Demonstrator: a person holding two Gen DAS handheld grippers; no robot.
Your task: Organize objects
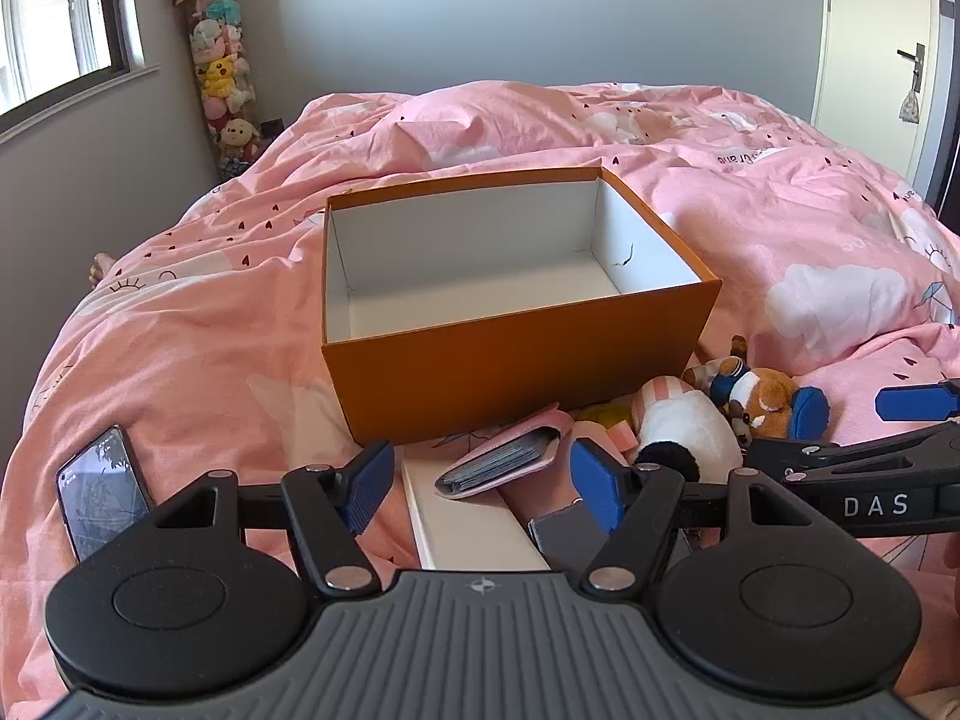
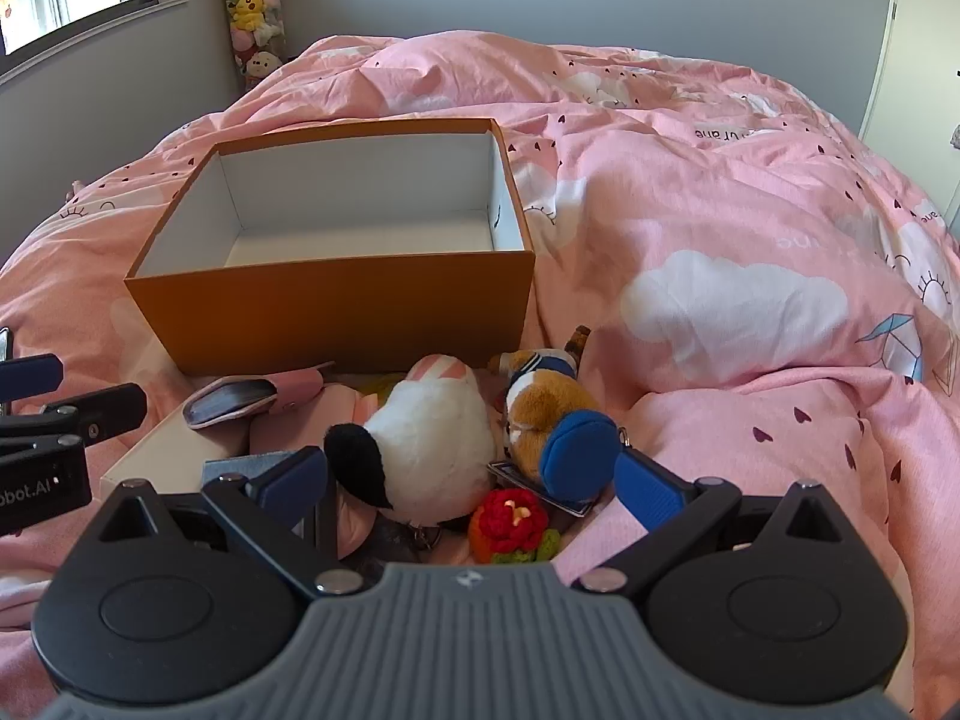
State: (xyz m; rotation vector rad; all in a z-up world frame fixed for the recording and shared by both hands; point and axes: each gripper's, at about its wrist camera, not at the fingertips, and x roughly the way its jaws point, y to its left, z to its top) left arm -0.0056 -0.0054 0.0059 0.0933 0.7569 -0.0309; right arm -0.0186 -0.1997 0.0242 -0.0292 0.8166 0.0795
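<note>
An empty orange box (image 1: 516, 372) with a white inside stands on the pink bed; it also shows in the right wrist view (image 2: 336, 312). In front of it lie a pink card wallet (image 1: 510, 459), a white plush (image 1: 684, 426), a brown plush with a blue cap (image 1: 762, 399) and a flat white box (image 1: 474, 528). My left gripper (image 1: 480, 486) is open above the wallet and white box. My right gripper (image 2: 474, 483) is open around the white plush (image 2: 432, 432), with the brown plush (image 2: 546, 408) and a red knitted flower (image 2: 510, 519) between its fingers. The wallet (image 2: 240, 399) lies to its left.
A phone (image 1: 102, 489) lies on the pink duvet (image 1: 810, 222) at the left. A tall tube of stuffed toys (image 1: 222, 72) stands in the far corner by the window. A door (image 1: 888, 60) is at the far right.
</note>
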